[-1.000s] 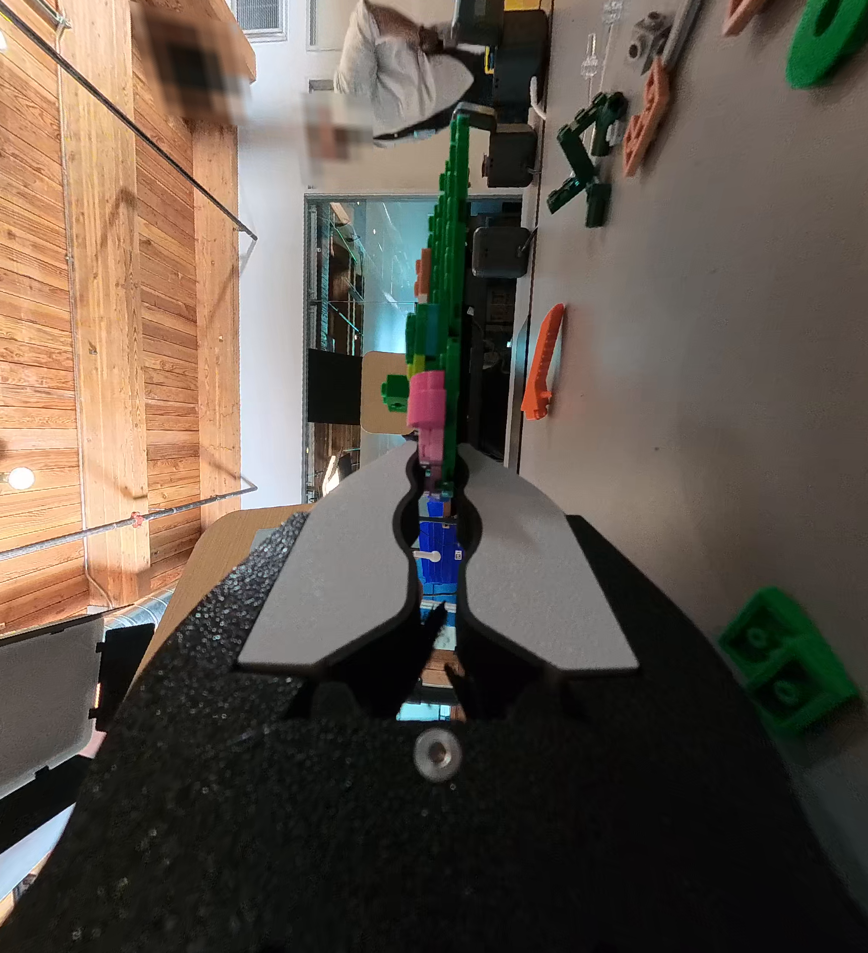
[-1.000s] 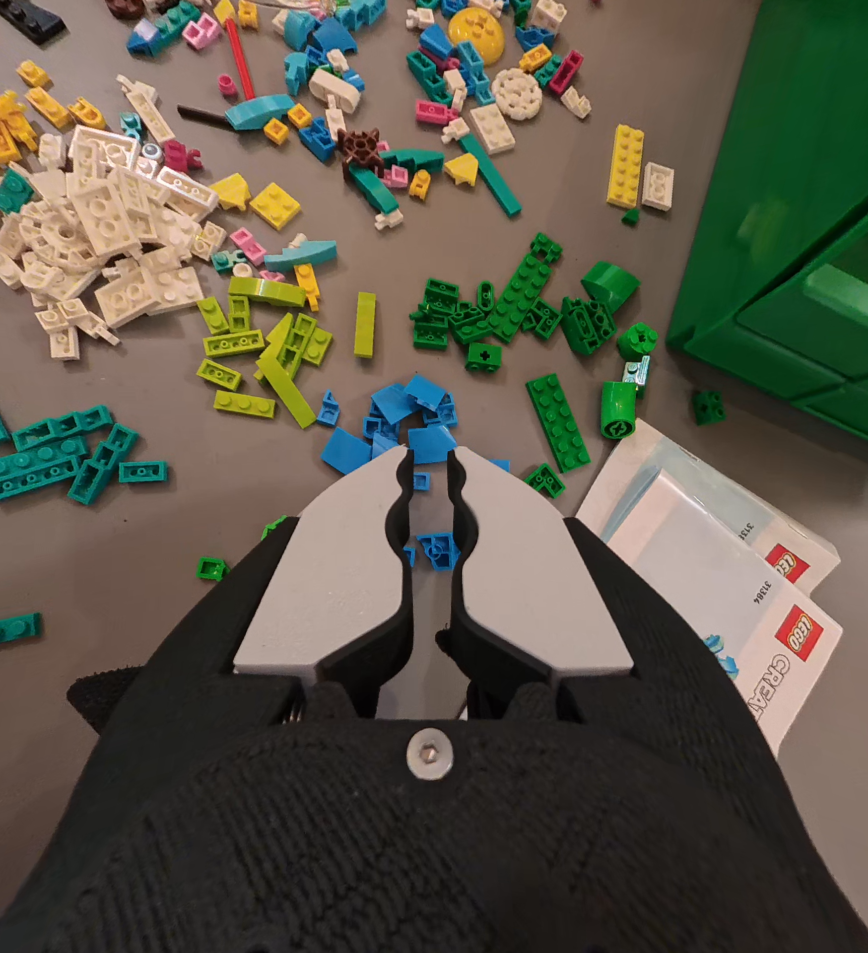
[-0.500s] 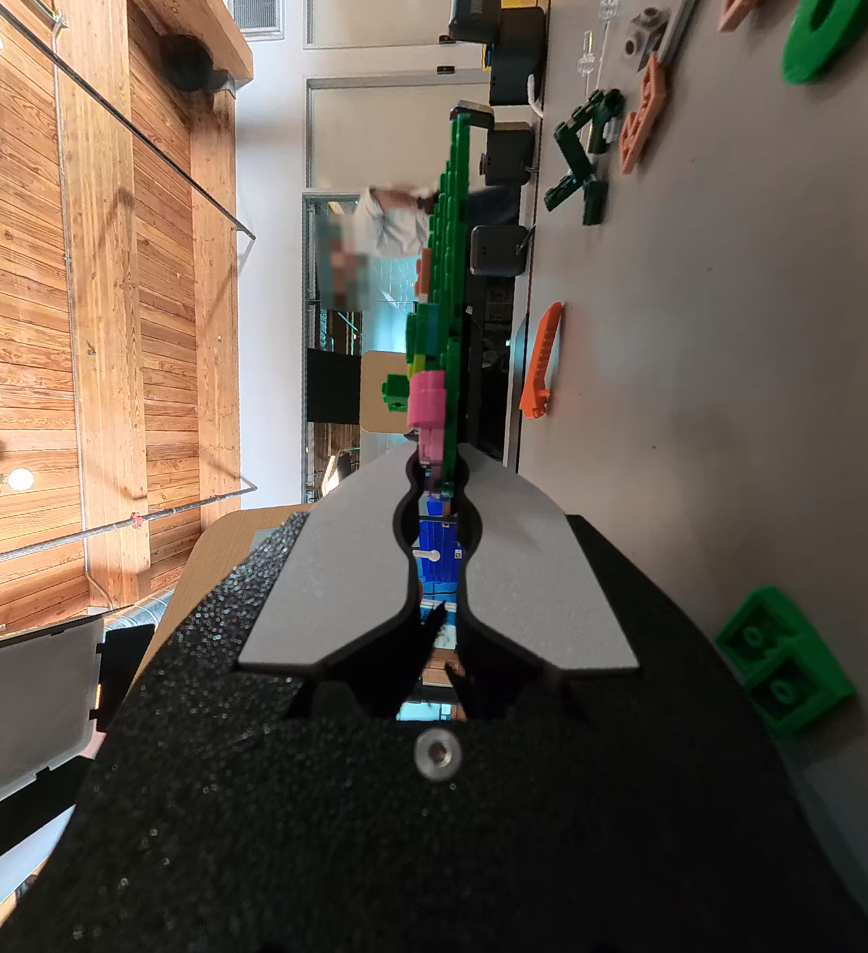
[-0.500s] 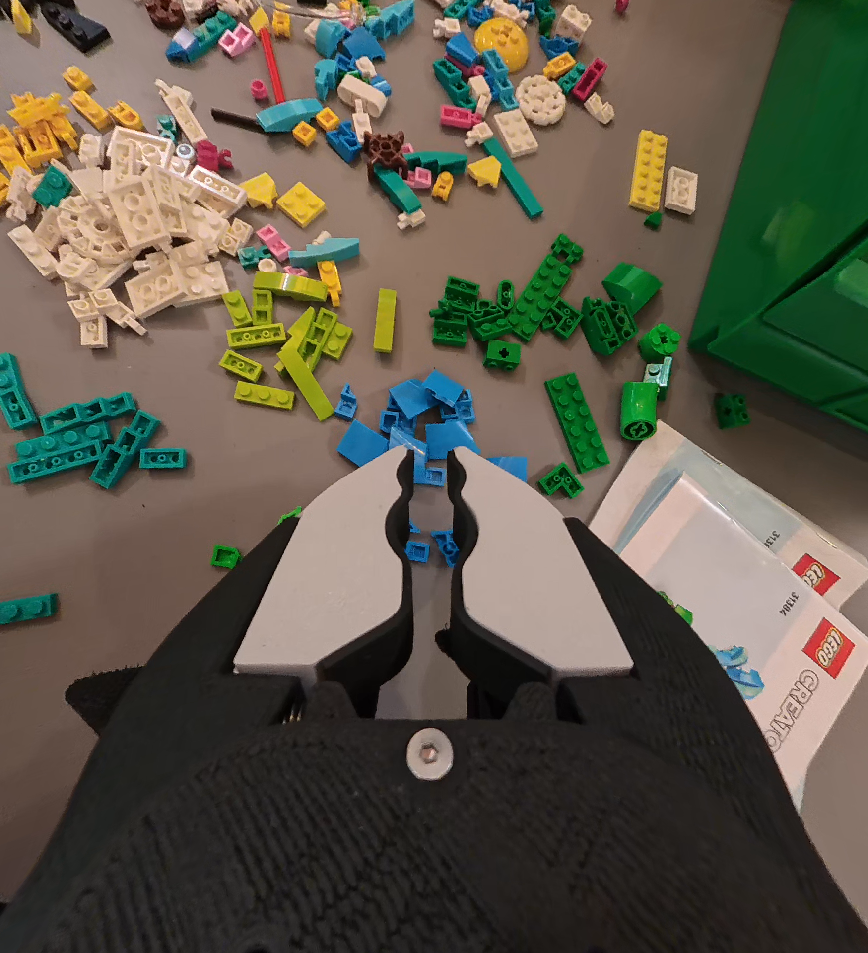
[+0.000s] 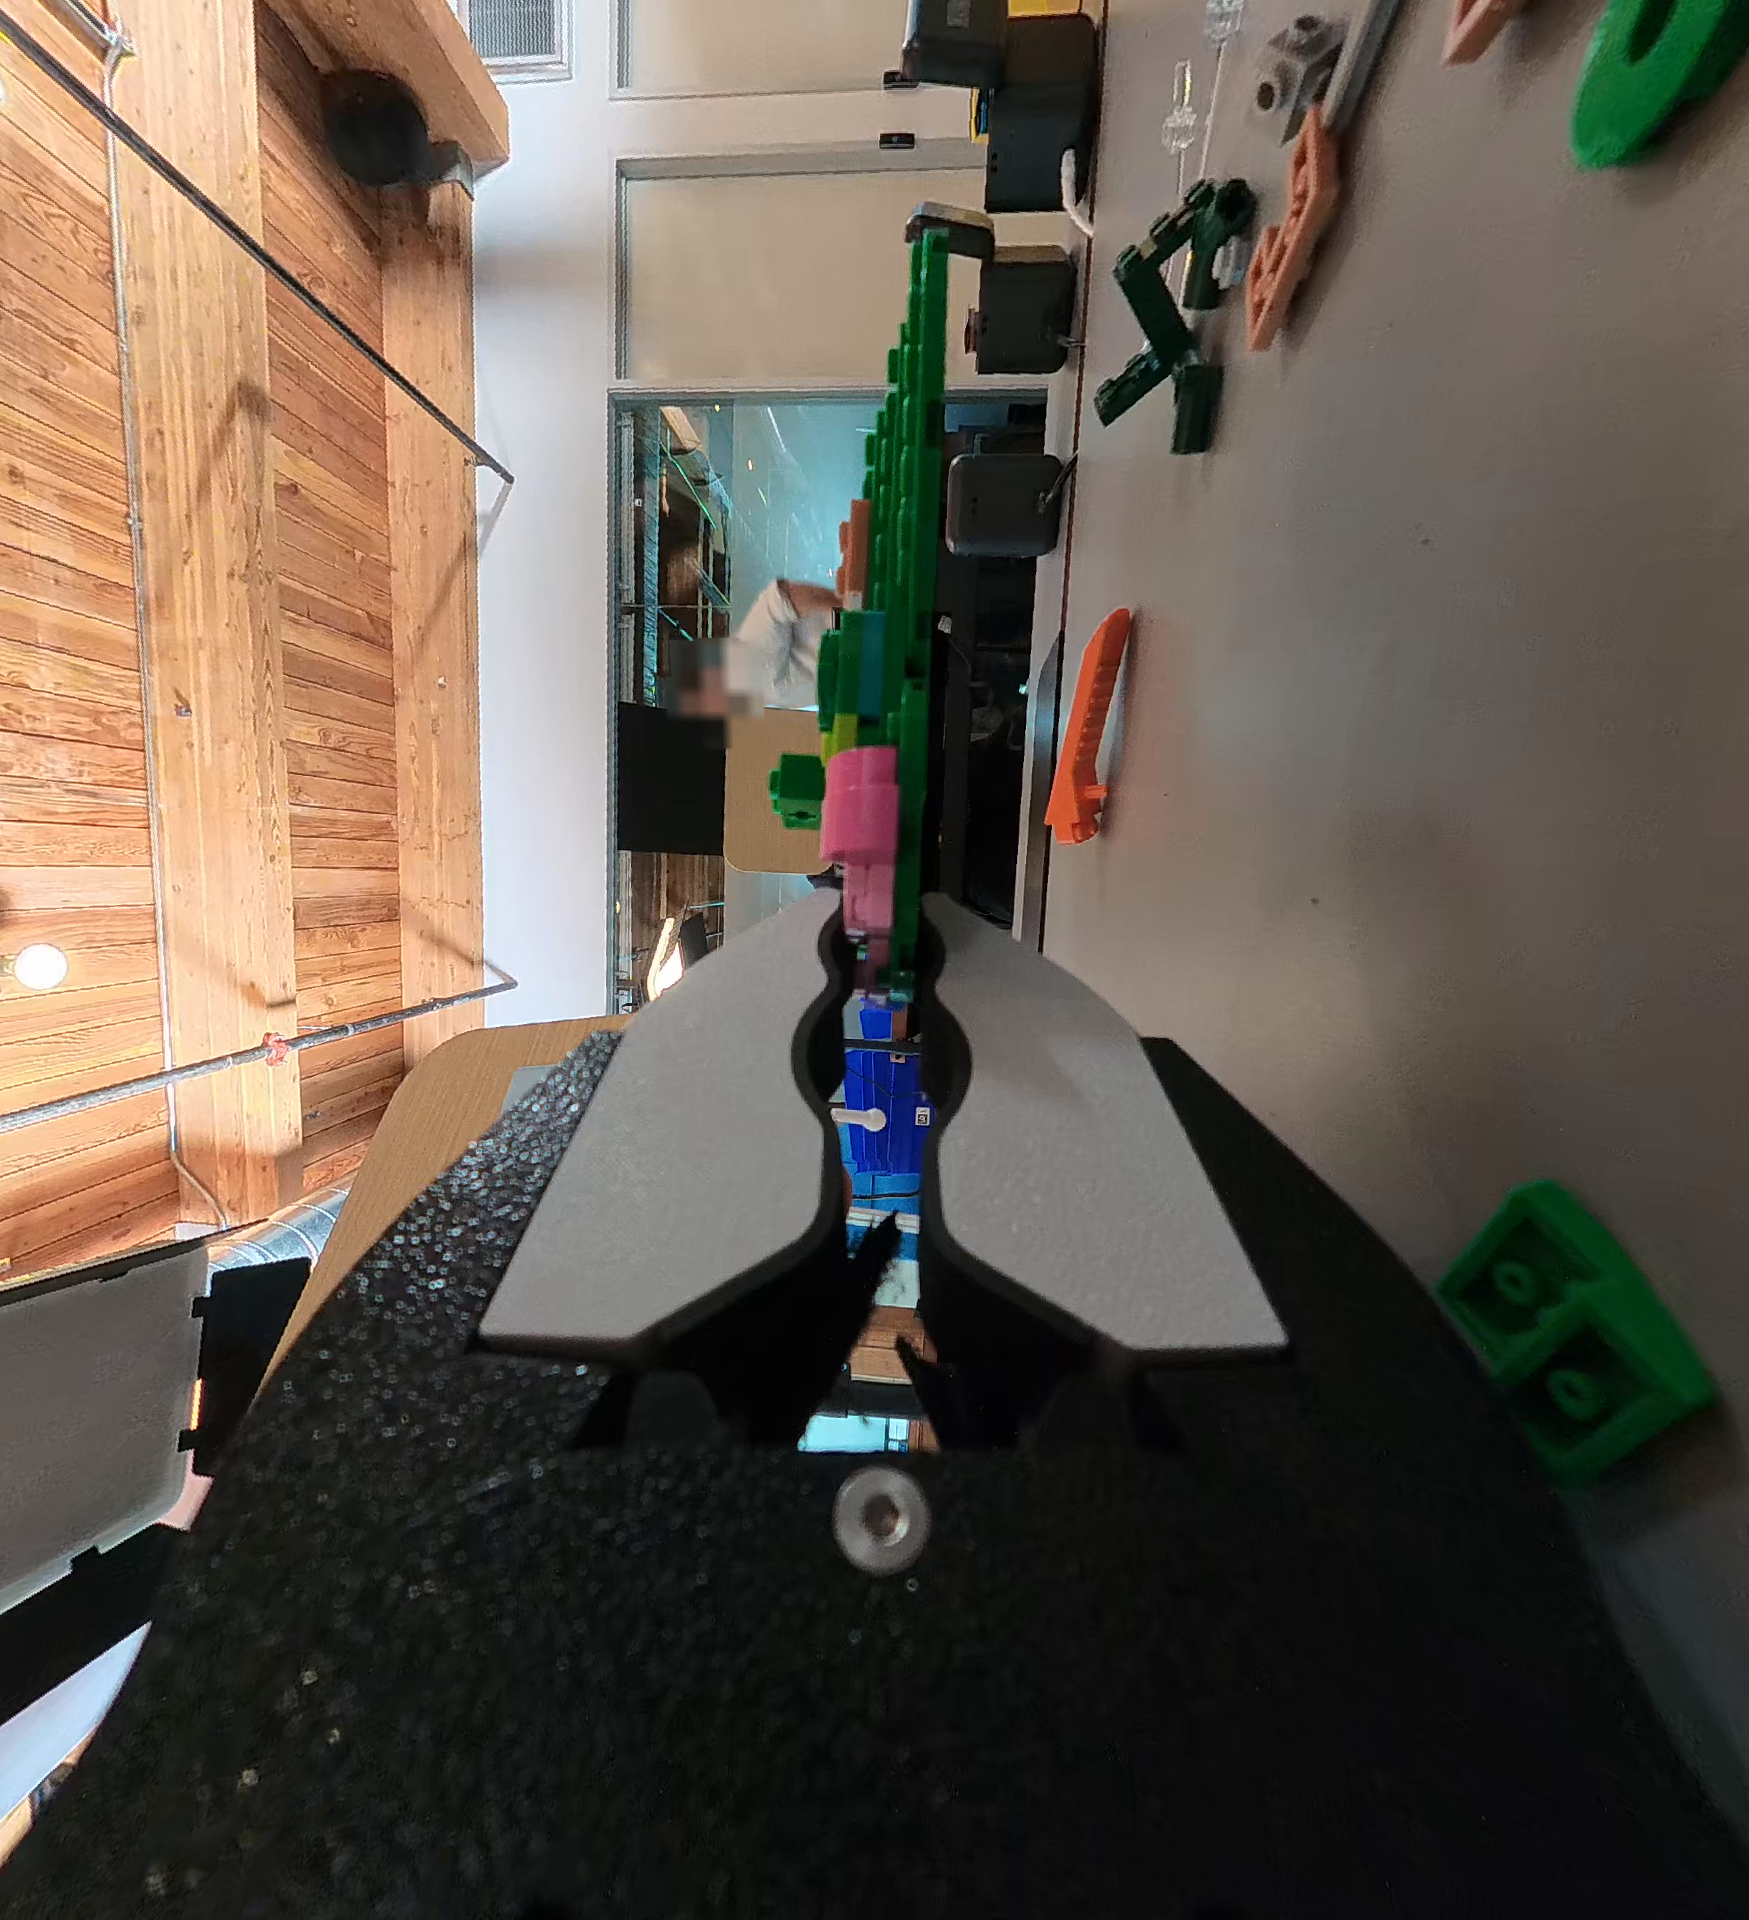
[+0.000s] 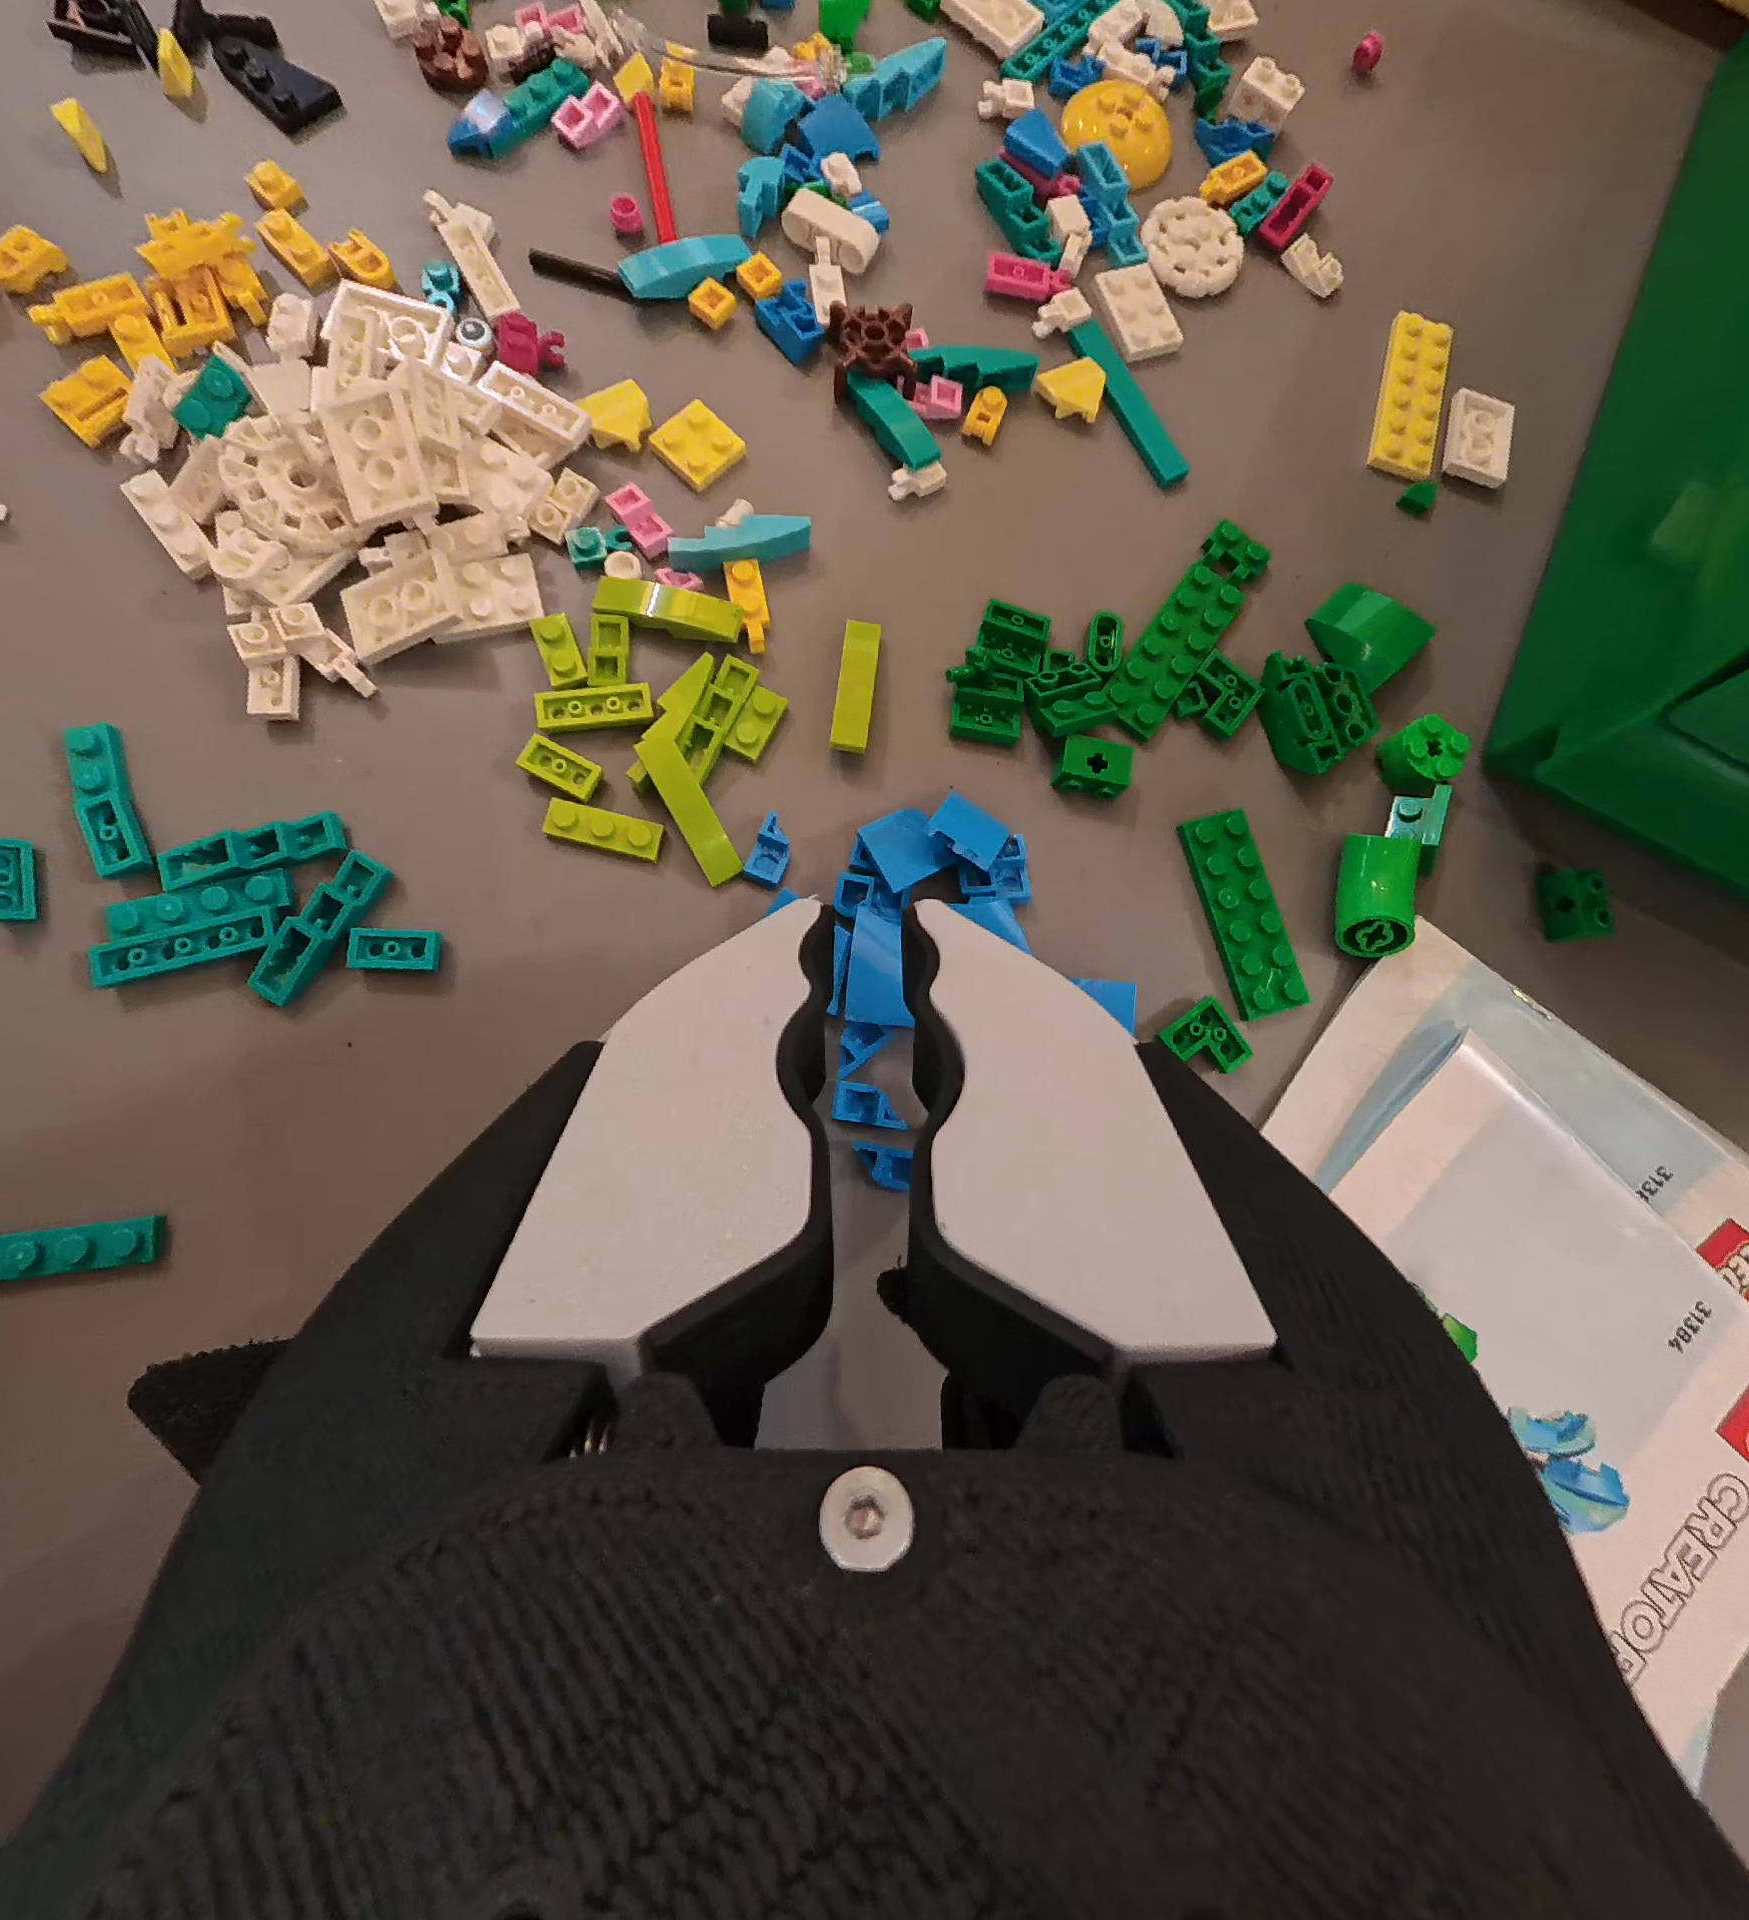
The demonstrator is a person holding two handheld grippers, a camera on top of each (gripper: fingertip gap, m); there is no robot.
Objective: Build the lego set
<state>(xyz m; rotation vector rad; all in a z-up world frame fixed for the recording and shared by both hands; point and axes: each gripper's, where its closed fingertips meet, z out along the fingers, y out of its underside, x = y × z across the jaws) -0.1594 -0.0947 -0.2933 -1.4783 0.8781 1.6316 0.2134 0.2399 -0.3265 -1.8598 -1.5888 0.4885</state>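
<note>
My left gripper (image 5: 880,920) is shut on the edge of a green baseplate build (image 5: 917,499), held edge-on above the grey table (image 5: 1472,727). Pink (image 5: 862,821), green and lime bricks stick out from the plate's left face. My right gripper (image 6: 865,914) is slightly open and empty, low over a pile of small blue pieces (image 6: 937,847). Some blue pieces show on the table between its fingers. Loose bricks lie sorted by colour ahead: lime (image 6: 678,717), green (image 6: 1176,649), teal (image 6: 215,904), white (image 6: 371,488).
Instruction booklets (image 6: 1535,1226) lie at the right, with a green bin (image 6: 1722,468) beyond them. In the left wrist view an orange brick separator (image 5: 1093,727), a green slope brick (image 5: 1566,1330) and dark green parts (image 5: 1166,322) lie on the table. A person stands far behind. Across from one pair of fingers to the other is roughly 50 cm.
My right gripper has moved forward, so the blue pile now sits at its fingertips. The left gripper holds the build still. The person in the background has walked across.
</note>
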